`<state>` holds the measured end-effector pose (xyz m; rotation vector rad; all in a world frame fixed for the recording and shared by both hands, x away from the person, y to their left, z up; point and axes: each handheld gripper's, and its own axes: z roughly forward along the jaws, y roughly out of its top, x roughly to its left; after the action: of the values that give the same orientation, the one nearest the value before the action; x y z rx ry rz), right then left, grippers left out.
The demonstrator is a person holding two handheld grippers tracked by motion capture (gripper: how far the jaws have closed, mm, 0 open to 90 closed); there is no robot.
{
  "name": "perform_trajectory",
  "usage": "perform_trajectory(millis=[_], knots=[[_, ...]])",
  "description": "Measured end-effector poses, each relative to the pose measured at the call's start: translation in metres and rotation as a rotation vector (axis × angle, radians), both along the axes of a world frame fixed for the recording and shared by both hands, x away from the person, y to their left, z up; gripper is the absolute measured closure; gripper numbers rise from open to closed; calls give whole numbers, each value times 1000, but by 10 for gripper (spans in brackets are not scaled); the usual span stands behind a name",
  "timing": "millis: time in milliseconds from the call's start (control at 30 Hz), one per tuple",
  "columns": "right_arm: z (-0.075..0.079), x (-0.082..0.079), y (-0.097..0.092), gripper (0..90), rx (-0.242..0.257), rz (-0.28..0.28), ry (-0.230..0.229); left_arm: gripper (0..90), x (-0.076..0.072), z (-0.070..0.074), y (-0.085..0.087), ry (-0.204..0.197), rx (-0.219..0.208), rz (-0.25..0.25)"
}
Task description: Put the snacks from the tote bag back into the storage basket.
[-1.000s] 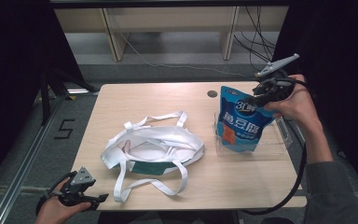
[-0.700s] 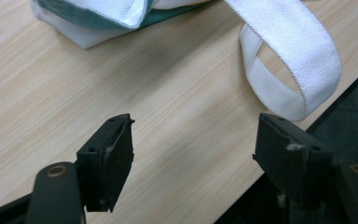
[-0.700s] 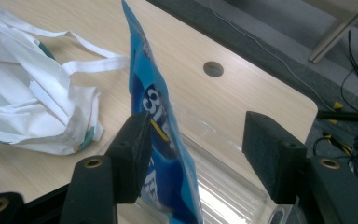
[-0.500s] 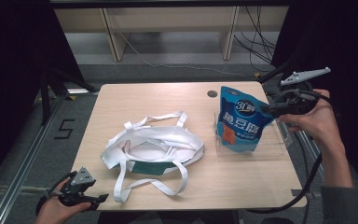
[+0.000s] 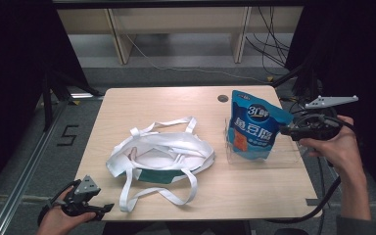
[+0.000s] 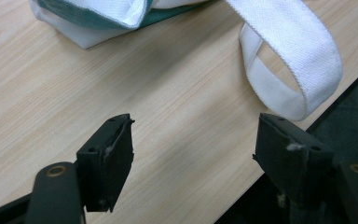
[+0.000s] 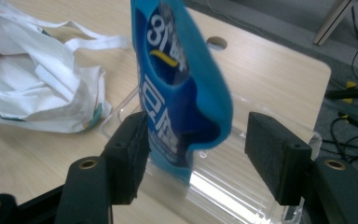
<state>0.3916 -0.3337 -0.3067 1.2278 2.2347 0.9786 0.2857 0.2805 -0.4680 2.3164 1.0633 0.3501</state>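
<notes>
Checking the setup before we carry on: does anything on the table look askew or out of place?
The blue pouch stands upright in a clear tray, leaning toward the right hand-held gripper, whose open jaws flank its edge. The white tote bag lies crumpled, one strap looping over the table edge. Nothing looks spilled or damaged.

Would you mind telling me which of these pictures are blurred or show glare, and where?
Right gripper view: the blue pouch is smeared by motion blur, and glare streaks the clear tray beneath it. Left gripper view: the white strap and table are sharp. High view: evenly lit tabletop, dark surroundings, slightly soft overall.
</notes>
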Motion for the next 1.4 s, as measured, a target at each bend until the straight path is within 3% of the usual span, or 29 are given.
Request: perform_trajectory(millis=[167, 333, 400, 433, 467, 500, 567, 633, 700, 767, 833, 867, 900, 933, 1133, 1167, 1400], knots=[[-15, -2, -1, 398, 1, -7, 6, 265, 1, 0, 0, 6, 14, -2], [-31, -5, -2, 398, 2, -28, 23, 264, 0, 0, 0, -3, -1, 2], [-37, -7, -1, 400, 18, -44, 53, 264, 1, 1, 1, -5, 23, -7], [-42, -6, -3, 400, 4, -33, 46, 264, 0, 1, 1, -8, 21, -6], [-45, -7, -2, 400, 10, -38, 75, 264, 1, 3, 1, -10, 36, -16], [-53, -7, -1, 405, 8, -38, 80, 263, 0, 2, 0, -15, 17, -11], [-56, -7, -1, 409, 5, -32, 76, 263, 0, 2, 0, -17, 20, -13], [-59, -7, 0, 425, 2, -43, 108, 263, -1, 1, -1, -6, 1, -7], [-67, -4, -2, 487, -24, -12, 81, 263, -1, 1, -1, -7, 1, -8], [-67, -4, -1, 529, -30, -9, 89, 263, -1, 1, -1, -8, 1, -9], [-72, -2, 2, 724, 2, -15, 90, 263, 0, 1, 0, -8, 26, -18], [-74, -1, 1, 767, -30, 14, 71, 263, 0, 1, -1, -8, 24, -21], [-74, -1, 1, 767, -30, 14, 71, 263, 0, 1, -1, -8, 24, -21], [-75, -1, 5, 860, -33, 15, 62, 263, 0, 2, 0, -10, 36, -36], [-77, 4, 13, 900, -58, 6, 49, 263, 0, 2, 0, -14, 37, -30], [-79, 6, 13, 900, -61, 6, 28, 263, 0, 1, -1, -14, 29, -25], [-87, 13, 11, 900, -52, -36, 43, 263, 0, 0, -2, -15, 25, -20]])
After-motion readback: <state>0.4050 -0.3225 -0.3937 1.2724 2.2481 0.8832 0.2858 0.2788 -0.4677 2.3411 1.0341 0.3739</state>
